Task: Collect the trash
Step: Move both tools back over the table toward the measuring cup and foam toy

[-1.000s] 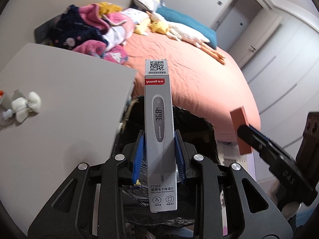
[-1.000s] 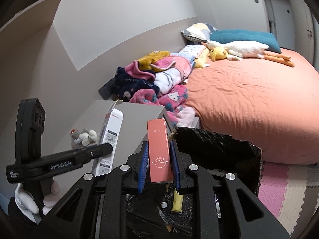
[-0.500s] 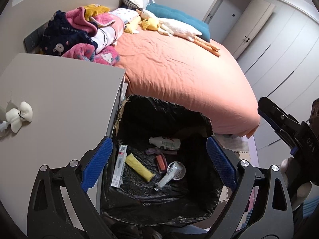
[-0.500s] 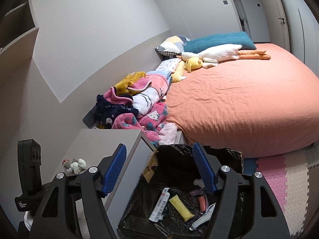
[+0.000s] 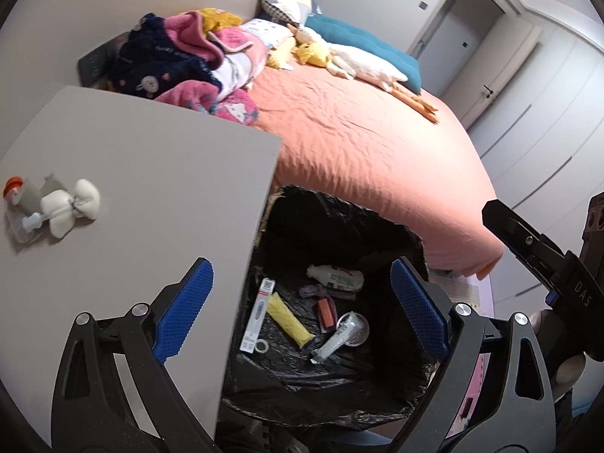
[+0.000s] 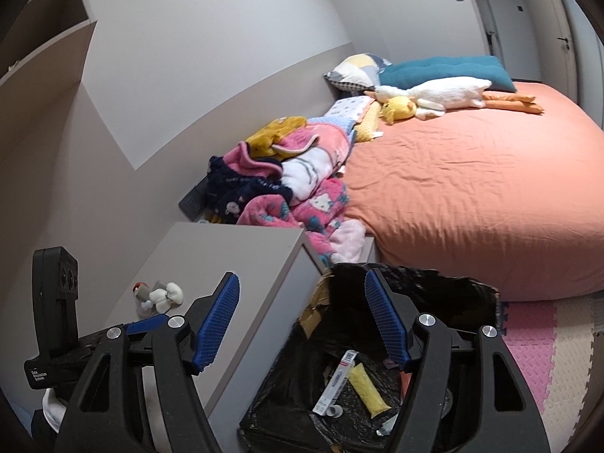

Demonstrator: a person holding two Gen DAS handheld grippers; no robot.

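Now both tongs (image 5: pixel 302 313) (image 6: pixel 302 324) gape empty — crinkly black bin liner (image 5: pixel 332 234) below.

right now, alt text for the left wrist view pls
The left gripper hangs open and empty over a black-lined trash bin holding a thermometer box, yellow tube and bottle. A grey tabletop with a small plush toy sits left, an orange bed behind.

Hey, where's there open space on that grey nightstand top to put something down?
Most of the grey nightstand top is bare: the whole stretch from the small plush toy near its left edge across to the edge beside the black-lined trash bin. Only the toy's spot, with a small orange-capped item beside it, is crowded.
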